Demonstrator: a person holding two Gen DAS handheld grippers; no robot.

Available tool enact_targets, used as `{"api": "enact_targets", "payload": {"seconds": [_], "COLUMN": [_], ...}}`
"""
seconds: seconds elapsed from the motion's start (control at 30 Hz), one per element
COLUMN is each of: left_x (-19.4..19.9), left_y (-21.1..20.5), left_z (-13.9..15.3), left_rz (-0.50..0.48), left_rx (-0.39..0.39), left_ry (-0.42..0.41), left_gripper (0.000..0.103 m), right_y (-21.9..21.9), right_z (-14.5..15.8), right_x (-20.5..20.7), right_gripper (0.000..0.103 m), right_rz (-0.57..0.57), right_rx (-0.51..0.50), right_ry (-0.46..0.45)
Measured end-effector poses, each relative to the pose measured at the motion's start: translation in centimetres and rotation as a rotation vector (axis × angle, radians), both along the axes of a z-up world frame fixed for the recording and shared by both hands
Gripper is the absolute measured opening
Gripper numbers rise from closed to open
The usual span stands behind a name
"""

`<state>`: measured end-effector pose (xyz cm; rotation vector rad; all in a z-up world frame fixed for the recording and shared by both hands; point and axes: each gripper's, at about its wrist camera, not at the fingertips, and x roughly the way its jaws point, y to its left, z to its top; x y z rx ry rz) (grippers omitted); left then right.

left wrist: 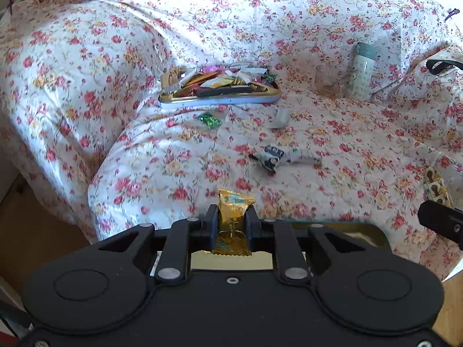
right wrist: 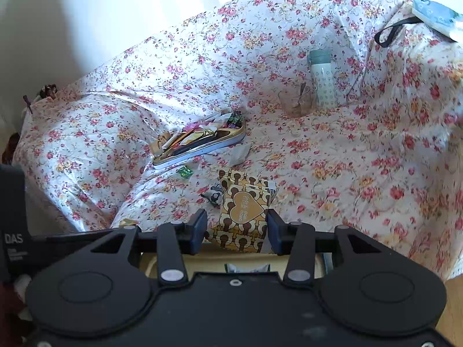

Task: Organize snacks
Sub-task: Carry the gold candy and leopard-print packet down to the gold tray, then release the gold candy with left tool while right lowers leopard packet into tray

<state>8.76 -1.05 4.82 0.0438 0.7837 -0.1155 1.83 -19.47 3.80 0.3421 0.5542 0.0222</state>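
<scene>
My left tool (left wrist: 231,219) pinches a gold-wrapped snack (left wrist: 233,205) upright; my right tool (right wrist: 237,228) holds a brown-and-gold patterned packet (right wrist: 243,211). A heaped snack tin (left wrist: 220,98) sits on the bed.

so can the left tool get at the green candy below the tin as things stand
Probably not yet. The path across the floral cloth to the green candy looks free, but the left tool is shut on a gold snack packet, so it would likely need to drop that first.

One tin (left wrist: 220,101) – three loose wrappers (left wrist: 210,120) – one bottle (left wrist: 363,70).
</scene>
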Motion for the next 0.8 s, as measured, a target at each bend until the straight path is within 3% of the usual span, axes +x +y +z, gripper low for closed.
{"api": "enact_targets", "payload": {"seconds": [0.33, 0.57, 0.8], "left_x": [-3.5, -4.4, -3.7], "left_y": [2.5, 3.6, 2.2], "left_z": [-2.2, -4.7, -7.1], "left_rz": [0.047, 0.068, 0.021], "left_rx": [-0.066, -0.107, -0.126], "left_ry": [0.052, 0.149, 0.251], "left_gripper": [0.025, 0.025, 0.025], "right_y": [0.8, 1.3, 1.8], "right_z": [-3.6, -6.8, -7.7], "right_x": [-3.4, -3.7, -3.4], "right_gripper": [0.047, 0.047, 0.047], "right_rz": [-0.071, -0.045, -0.008], "right_rx": [-0.047, -0.074, -0.087], "right_ry": [0.069, 0.168, 0.204]}}
